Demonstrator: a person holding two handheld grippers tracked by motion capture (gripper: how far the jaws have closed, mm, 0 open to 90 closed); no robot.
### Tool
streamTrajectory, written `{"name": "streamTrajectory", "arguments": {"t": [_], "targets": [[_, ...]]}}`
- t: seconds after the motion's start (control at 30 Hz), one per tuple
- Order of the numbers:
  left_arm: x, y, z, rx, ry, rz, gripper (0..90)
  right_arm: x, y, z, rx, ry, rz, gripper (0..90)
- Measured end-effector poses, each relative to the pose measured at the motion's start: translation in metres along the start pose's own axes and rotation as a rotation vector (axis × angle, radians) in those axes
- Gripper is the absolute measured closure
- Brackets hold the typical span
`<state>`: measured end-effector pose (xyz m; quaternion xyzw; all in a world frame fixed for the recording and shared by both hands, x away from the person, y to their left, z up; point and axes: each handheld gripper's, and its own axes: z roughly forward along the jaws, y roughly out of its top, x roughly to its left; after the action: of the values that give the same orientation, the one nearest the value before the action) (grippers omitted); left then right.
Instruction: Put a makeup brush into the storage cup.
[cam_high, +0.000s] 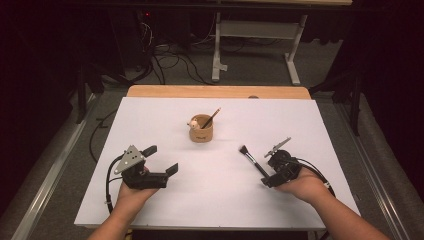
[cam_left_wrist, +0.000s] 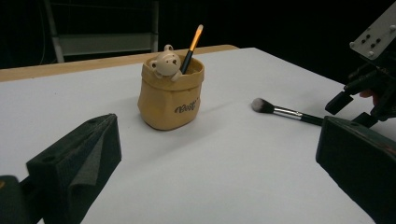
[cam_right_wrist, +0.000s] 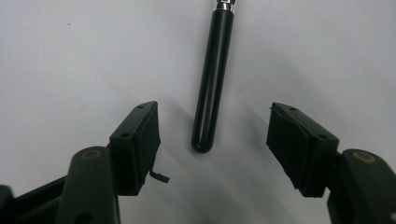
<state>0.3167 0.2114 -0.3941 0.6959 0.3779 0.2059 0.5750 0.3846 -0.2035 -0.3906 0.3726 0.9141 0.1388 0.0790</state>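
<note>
A black-handled makeup brush (cam_high: 252, 160) (cam_left_wrist: 285, 112) lies on the white sheet at the right, bristles pointing toward the table's middle. My right gripper (cam_high: 268, 180) (cam_right_wrist: 212, 114) sits low over the handle's end. Its jaws stand apart on either side of the brush handle (cam_right_wrist: 215, 70), and neither pad touches it. A tan pouch-shaped holder (cam_high: 201, 131) (cam_left_wrist: 170, 98) stands upright at the centre, with a small bear figure (cam_left_wrist: 164, 63) on its rim and an orange-tipped brush (cam_left_wrist: 192, 46) inside. My left gripper (cam_high: 161, 159) (cam_left_wrist: 215, 135) rests open at the left, holding nothing.
The white sheet (cam_high: 220, 205) covers a wooden table whose far edge (cam_high: 220, 91) shows beyond it. Past the table, cables (cam_high: 170, 60) lie on the floor beside a white metal stand (cam_high: 257, 30). In the left gripper view the right gripper (cam_left_wrist: 369, 88) is at the far right.
</note>
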Motion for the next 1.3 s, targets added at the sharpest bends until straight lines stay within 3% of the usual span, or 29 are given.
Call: {"name": "streamTrajectory", "arguments": {"t": [0.87, 1.3], "targets": [[-0.001, 0.000, -0.001, -0.014, -0.005, 0.002, 1.1, -0.002, 0.023, 0.003, 0.089, 0.038, -0.008, 70.3], [0.000, 0.001, -0.003, -0.032, 0.002, 0.002, 1.4, -0.003, 0.034, 0.007, 0.126, 0.041, -0.007, 75.3]]}}
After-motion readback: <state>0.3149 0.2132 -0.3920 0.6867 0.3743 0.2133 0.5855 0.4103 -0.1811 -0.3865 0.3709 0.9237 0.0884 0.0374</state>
